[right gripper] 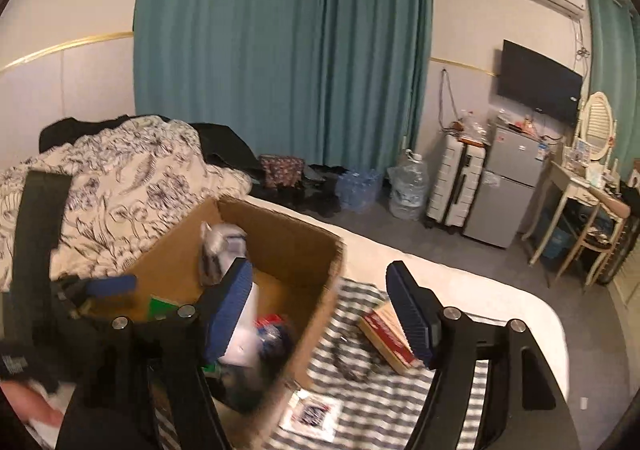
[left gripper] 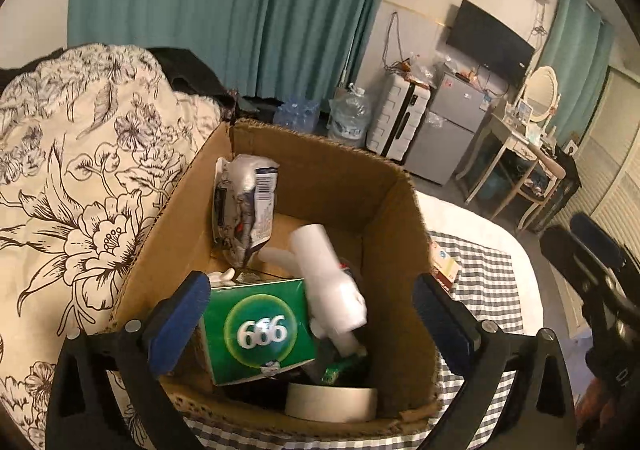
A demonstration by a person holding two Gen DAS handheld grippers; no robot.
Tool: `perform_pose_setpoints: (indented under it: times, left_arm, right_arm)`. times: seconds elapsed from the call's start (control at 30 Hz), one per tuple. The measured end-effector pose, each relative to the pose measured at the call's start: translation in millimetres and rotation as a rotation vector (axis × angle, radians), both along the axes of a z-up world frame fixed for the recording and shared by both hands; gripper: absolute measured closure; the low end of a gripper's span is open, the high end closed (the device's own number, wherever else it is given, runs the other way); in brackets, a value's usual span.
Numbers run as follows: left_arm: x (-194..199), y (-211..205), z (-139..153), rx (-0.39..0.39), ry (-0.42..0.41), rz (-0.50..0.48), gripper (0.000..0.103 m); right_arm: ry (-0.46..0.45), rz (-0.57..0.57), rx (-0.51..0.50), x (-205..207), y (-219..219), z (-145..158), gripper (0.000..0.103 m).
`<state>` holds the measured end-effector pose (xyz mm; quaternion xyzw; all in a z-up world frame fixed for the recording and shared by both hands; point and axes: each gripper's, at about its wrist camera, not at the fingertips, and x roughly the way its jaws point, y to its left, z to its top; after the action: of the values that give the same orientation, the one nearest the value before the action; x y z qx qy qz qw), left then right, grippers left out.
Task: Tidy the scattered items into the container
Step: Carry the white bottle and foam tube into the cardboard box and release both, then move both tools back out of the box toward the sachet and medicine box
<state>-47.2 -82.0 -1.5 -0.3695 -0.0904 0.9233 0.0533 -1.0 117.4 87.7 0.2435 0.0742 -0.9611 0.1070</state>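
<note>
While the cardboard box [left gripper: 384,209] is set on the checked cloth [left gripper: 484,274] with the floral quilt [left gripper: 80,169] at its 9 o'clock, a green 666 carton [left gripper: 260,334], white bottle [left gripper: 328,278], foil pouch [left gripper: 244,205] and tape roll [left gripper: 332,402] are seen inside. The left gripper [left gripper: 312,326] is spread wide over the box, nothing gripped. The right gripper [right gripper: 320,310] is parted and empty at the box's 3 o'clock wall; a red-and-tan box [right gripper: 384,334] is left on the cloth there.

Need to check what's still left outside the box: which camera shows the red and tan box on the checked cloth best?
The right wrist view: the red and tan box lies there nearly whole on the checked cloth, right of the cardboard box. The left wrist view shows only its end past the cardboard wall.
</note>
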Motion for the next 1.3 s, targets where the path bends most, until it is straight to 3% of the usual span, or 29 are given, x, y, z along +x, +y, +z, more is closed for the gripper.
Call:
perform_pose_setpoints:
  times: [0.17, 0.37, 0.5, 0.7, 0.87, 0.93, 1.03, 1.2, 1.3]
  left_arm:
    - [14.4, 20.5, 2.6, -0.038, 0.034, -0.056, 0.000]
    - [24.2, 47.5, -4.3, -0.059, 0.012, -0.099, 0.000]
    - [32.8, 68.4, -2.8, -0.075, 0.035, -0.131, 0.000]
    - [55.5, 115.4, 5.3, -0.062, 0.088, -0.229, 0.000]
    - [67.6, 158.2, -18.3, -0.063, 0.051, -0.279, 0.000]
    - [66.9, 177.7, -40.6, -0.124, 0.001, -0.263, 0.000]
    - [69.5, 196.9, -67.9, -0.219, 0.001, -0.223, 0.000]
    - [64.3, 233.6, -120.7, -0.542, 0.055, -0.161, 0.000]
    - [56.0, 240.1, -144.0, -0.639, 0.038, -0.175, 0.000]
  right_arm:
    - [-0.028, -0.028, 0.003, 22.7, 36.6, -7.0, 0.029]
    - [-0.057, -0.055, 0.011, 44.0, 77.1, -27.5, 0.027]
    - [-0.073, -0.122, -0.032, 49.4, 112.3, -43.5, 0.016]
    - [-0.072, -0.195, -0.092, 38.9, 156.8, -48.4, 0.014]
    - [-0.069, -0.224, -0.165, 35.7, 184.8, -52.3, 0.014]
    - [-0.073, -0.229, -0.173, 34.7, 189.7, -55.4, 0.014]
    - [-0.088, -0.236, -0.195, 30.9, 196.2, -61.6, 0.014]
    - [-0.099, -0.245, -0.235, 29.3, 204.5, -66.7, 0.014]
    - [-0.097, -0.248, -0.237, 29.9, 206.1, -67.3, 0.014]
